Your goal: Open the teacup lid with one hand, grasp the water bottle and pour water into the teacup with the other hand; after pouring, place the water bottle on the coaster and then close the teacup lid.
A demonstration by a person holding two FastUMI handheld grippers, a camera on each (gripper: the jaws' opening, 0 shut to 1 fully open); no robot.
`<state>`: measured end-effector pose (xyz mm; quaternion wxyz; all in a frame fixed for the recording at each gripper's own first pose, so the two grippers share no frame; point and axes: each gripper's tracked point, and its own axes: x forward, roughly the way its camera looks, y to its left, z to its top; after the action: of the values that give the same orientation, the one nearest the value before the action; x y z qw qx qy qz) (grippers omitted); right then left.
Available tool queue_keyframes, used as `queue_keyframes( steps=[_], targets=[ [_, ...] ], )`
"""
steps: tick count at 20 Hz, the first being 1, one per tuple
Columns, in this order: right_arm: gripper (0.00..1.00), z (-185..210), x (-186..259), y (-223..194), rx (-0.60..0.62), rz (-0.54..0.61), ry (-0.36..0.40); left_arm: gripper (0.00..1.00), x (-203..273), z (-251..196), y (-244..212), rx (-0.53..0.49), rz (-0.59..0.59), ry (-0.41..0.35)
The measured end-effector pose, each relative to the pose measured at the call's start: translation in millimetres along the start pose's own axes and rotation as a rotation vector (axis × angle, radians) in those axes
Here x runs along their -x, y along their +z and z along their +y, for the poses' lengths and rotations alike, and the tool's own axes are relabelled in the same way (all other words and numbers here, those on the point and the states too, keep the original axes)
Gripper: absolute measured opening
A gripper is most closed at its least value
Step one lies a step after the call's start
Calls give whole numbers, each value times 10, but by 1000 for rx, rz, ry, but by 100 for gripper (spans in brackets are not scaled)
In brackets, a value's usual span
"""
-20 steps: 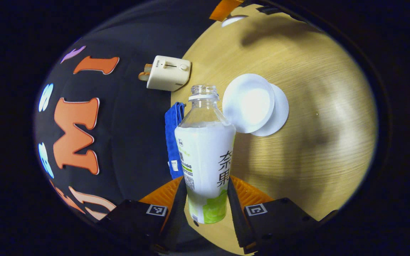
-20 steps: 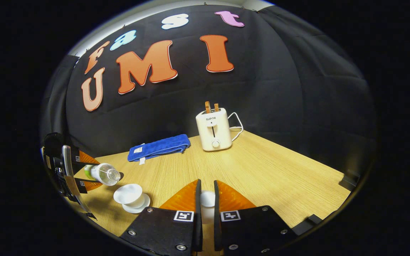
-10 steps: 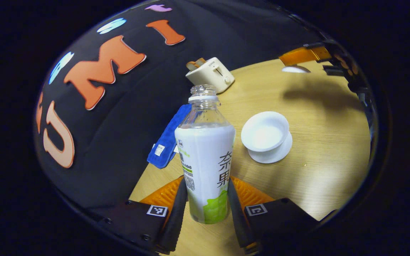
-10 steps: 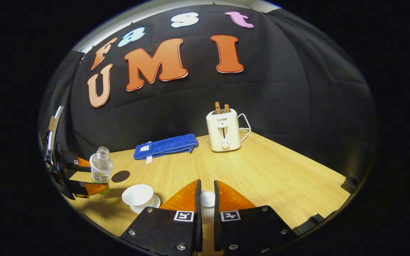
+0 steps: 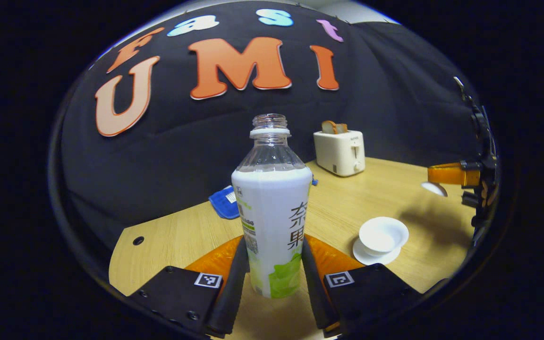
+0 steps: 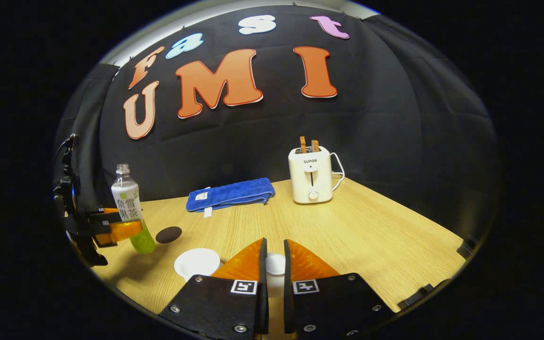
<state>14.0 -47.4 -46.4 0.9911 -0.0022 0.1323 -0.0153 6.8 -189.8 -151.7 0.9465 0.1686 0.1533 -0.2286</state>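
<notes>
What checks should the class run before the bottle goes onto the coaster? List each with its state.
1. Clear plastic water bottle upright: ok.
2. Left tool shut on it: ok.
3. Dark round coaster bare: ok.
4. White teacup uncovered: ok.
5. White round lid gripped by right tool: ok.
6. Water in cup: cannot tell.

Bright overhead light, soft shadows on table (image 5: 347, 198), strong fisheye edge warping, sharp focus.

Light wood-grain bench (image 6: 371, 236); black cloth wall (image 6: 395, 141) draped close behind its far edge; white toaster (image 6: 310, 174) at that edge.
</notes>
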Motion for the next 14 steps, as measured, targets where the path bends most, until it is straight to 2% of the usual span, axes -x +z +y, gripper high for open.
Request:
queue_keyframes(
  steps=[3, 5, 10, 14],
  targets=[
    [13, 65, -23, 28, 12, -3, 8, 65, -30, 23, 165, 126, -59, 37],
    [13, 106, -38, 45, 17, -6, 15, 64, -28, 55, 216, 163, -73, 63],
    [13, 87, -107, 31, 18, 1, 7, 66, -66, 193, 205, 121, -90, 123],
    [13, 58, -192, -5, 14, 17, 1, 63, -331, 152, 65, 107, -70, 104]
  ],
)
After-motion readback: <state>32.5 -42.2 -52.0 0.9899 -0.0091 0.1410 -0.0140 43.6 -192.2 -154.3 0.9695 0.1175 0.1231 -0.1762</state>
